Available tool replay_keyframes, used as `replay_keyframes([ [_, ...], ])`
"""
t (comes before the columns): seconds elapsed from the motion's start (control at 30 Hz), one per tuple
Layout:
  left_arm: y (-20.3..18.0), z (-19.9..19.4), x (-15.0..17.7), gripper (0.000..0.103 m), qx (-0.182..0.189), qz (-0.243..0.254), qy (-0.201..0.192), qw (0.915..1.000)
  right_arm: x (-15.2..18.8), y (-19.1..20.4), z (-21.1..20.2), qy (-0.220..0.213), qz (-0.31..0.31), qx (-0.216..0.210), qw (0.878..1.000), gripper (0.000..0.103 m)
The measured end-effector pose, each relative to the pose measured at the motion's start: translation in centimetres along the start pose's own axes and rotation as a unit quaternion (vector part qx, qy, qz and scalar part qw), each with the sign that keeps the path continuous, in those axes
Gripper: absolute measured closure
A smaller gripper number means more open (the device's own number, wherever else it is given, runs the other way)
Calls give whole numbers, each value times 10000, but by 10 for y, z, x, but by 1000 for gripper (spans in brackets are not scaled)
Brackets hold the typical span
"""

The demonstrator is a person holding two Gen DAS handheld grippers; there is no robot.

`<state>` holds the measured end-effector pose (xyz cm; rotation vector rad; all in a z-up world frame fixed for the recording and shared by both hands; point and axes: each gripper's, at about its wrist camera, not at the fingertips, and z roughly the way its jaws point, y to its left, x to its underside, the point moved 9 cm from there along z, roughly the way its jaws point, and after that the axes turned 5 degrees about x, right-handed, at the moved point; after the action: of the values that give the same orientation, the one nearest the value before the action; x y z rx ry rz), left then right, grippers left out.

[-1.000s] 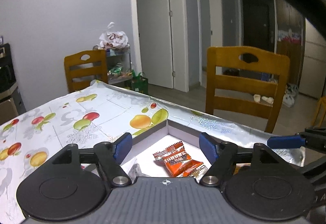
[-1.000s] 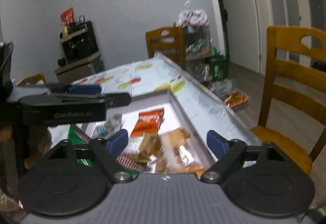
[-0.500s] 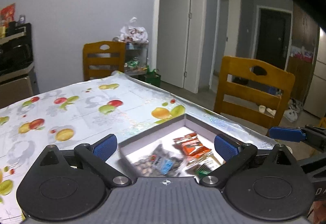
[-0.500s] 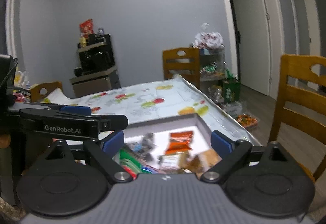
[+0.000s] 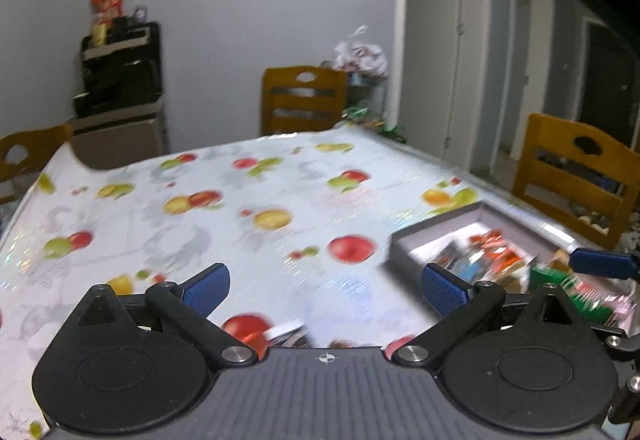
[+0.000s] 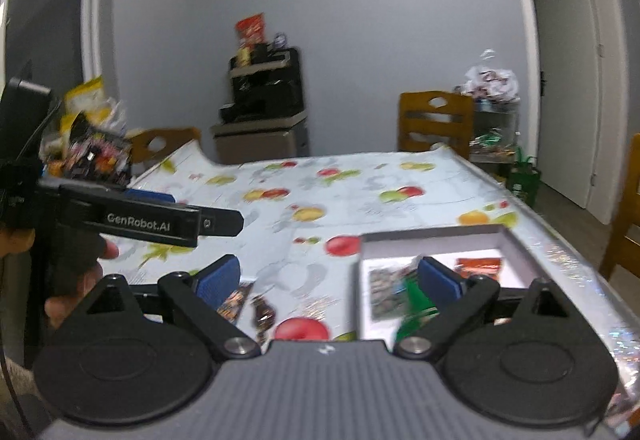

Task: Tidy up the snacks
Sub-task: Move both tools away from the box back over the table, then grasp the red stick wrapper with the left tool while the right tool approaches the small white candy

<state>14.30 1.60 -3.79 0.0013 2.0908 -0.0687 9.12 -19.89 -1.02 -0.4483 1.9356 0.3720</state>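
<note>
A shallow grey box (image 5: 440, 230) holding several snack packets (image 5: 492, 252) sits at the table's right side; it also shows in the right wrist view (image 6: 436, 234). My left gripper (image 5: 324, 288) is open and empty above the fruit-print tablecloth, left of the box. My right gripper (image 6: 328, 278) is open and empty, its right finger over the box's near left part. Loose snack packets (image 6: 248, 302) lie on the cloth left of the box; one shows blurred under the left gripper (image 5: 286, 332). The left gripper's body (image 6: 152, 220) crosses the right wrist view at left.
Wooden chairs stand at the far end (image 5: 302, 100), the right side (image 5: 576, 176) and the left corner (image 6: 164, 144). A dark cabinet with appliances (image 6: 264, 108) stands against the far wall. A heap of snack bags (image 6: 92, 144) sits beyond the table's left edge.
Both grippers have swung left and pulled back from the box, which now sits to the right in both views. Both stay open and empty.
</note>
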Motion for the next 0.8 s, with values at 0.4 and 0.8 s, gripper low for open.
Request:
replay_keyframes([
  [0.4, 57, 6, 63, 1, -657, -426, 637, 9949, 60, 60, 16, 761, -820, -492, 9925, 6],
  [0.8, 65, 34, 79, 12, -782, -624, 1129, 9886, 71, 68, 18, 1035, -896, -701, 9881, 29],
])
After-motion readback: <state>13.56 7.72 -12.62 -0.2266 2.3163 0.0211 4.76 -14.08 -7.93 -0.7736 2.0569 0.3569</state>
